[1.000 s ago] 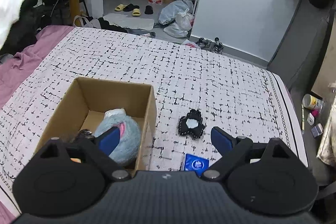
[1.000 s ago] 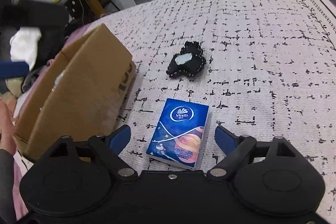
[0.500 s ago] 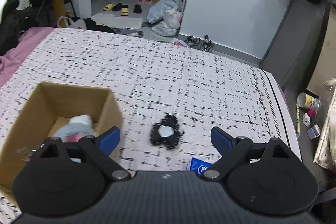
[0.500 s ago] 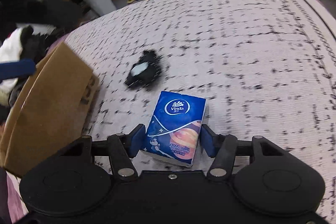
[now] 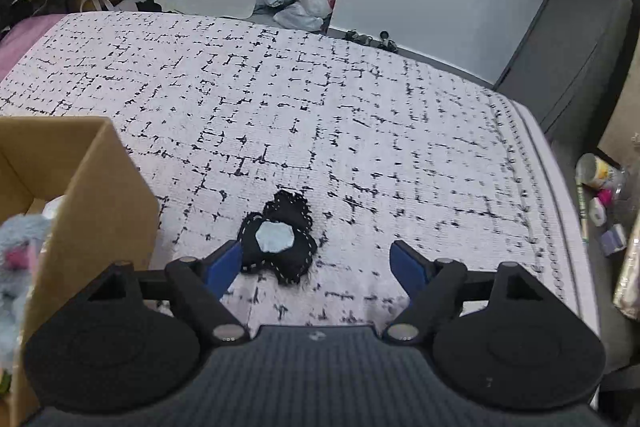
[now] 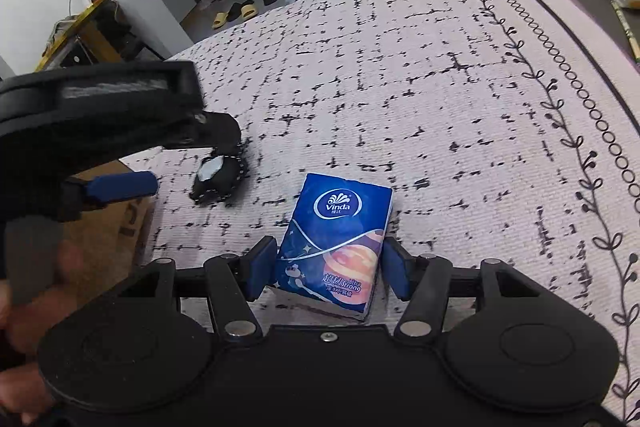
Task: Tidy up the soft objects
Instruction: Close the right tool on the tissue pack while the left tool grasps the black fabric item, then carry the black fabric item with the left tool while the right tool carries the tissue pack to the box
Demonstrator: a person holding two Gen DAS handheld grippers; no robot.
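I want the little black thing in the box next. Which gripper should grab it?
Probably the left gripper: it is open right at the black pouch, beside the cardboard box. The right gripper already squeezes the tissue pack.

1. Blue Vinda tissue pack (image 6: pixel 336 247): lying flat on the bedspread (image 6: pixel 440 87), near its right edge.
2. Black stitched plush piece (image 5: pixel 278 239) with pale centre patch: flat, just beside the cardboard box (image 5: pixel 100 195).
3. Grey-blue fluffy toy (image 5: pixel 18 259): inside the box.
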